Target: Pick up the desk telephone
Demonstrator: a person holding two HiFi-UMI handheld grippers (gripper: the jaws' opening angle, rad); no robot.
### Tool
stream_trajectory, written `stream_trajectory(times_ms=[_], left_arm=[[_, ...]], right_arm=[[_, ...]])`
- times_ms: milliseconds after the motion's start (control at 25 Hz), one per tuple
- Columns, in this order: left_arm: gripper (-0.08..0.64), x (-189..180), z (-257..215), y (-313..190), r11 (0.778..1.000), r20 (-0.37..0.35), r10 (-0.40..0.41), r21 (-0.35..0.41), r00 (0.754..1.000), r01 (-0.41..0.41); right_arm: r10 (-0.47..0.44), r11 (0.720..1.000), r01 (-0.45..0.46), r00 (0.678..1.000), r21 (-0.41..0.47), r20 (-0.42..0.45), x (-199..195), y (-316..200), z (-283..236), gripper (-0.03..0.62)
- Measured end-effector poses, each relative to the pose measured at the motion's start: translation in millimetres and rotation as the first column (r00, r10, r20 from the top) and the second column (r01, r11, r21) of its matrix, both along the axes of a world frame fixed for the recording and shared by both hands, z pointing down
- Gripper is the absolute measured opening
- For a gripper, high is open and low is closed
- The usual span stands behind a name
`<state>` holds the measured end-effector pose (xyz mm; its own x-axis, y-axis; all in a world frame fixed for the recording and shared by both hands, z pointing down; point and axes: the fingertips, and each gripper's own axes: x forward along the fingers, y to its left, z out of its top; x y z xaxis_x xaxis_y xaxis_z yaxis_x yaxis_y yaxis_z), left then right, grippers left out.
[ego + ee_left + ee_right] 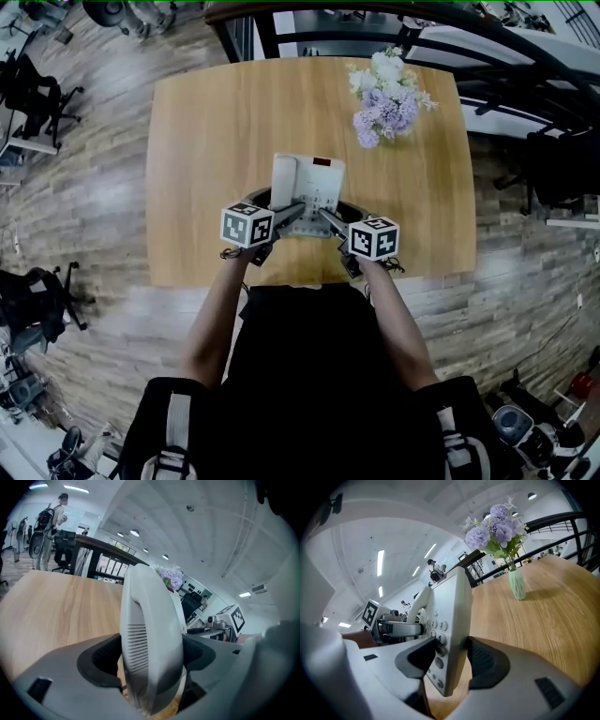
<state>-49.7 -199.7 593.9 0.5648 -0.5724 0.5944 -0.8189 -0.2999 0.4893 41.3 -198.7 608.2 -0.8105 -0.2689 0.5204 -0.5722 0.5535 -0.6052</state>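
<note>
The telephone [309, 187] is at the near middle of the table [206, 141]. The left gripper [289, 217] pinches its handset [150, 639] and the right gripper [329, 221] its keypad [433, 641] edge. It looks rigid, light and smooth, so likely slippery, and tilting it could unseat the loose handset.
</note>
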Motion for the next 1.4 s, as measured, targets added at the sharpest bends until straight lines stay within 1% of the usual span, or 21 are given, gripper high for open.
stream_trajectory(times_ms=[320, 480, 560, 720, 840, 1080, 1320, 1400], left_arm=[[0.393, -16, -22, 0, 0.998, 0.032, -0.046, 0.048, 0.998, 0.045], [0.393, -23, -38, -2, 0.995, 0.038, -0.065, 0.083, 0.997, 0.062], [0.393, -27, -46, -3, 0.993, 0.047, -0.07, 0.101, 0.996, 0.065], [0.393, -30, -59, -2, 0.99, 0.09, -0.06, 0.13, 0.994, 0.048], [0.393, -28, -68, -2, 0.988, 0.106, -0.055, 0.148, 0.993, 0.038], [0.393, -27, -86, -6, 0.982, 0.105, -0.058, 0.187, 0.993, 0.038], [0.393, -24, -105, -7, 0.971, 0.134, -0.044, 0.239, 0.99, 0.011], [0.393, -21, -112, -9, 0.966, 0.133, -0.044, 0.257, 0.99, 0.008]], right_arm=[[-0.069, 0.996, 0.069, 0.998, 0.061, 0.007, -17, -7, -21, 0.227], [-0.08, 0.991, 0.078, 0.997, 0.106, 0.02, -24, -11, -38, 0.225], [-0.086, 0.99, 0.082, 0.996, 0.114, 0.032, -28, -12, -44, 0.225], [-0.095, 0.987, 0.089, 0.995, 0.132, 0.041, -32, -12, -54, 0.224], [-0.097, 0.985, 0.09, 0.994, 0.145, 0.046, -31, -11, -62, 0.224], [-0.086, 0.978, 0.074, 0.995, 0.194, 0.056, -29, -15, -80, 0.224], [-0.066, 0.966, 0.046, 0.995, 0.253, 0.074, -26, -15, -99, 0.224], [-0.059, 0.964, 0.036, 0.995, 0.264, 0.081, -23, -17, -105, 0.224]])
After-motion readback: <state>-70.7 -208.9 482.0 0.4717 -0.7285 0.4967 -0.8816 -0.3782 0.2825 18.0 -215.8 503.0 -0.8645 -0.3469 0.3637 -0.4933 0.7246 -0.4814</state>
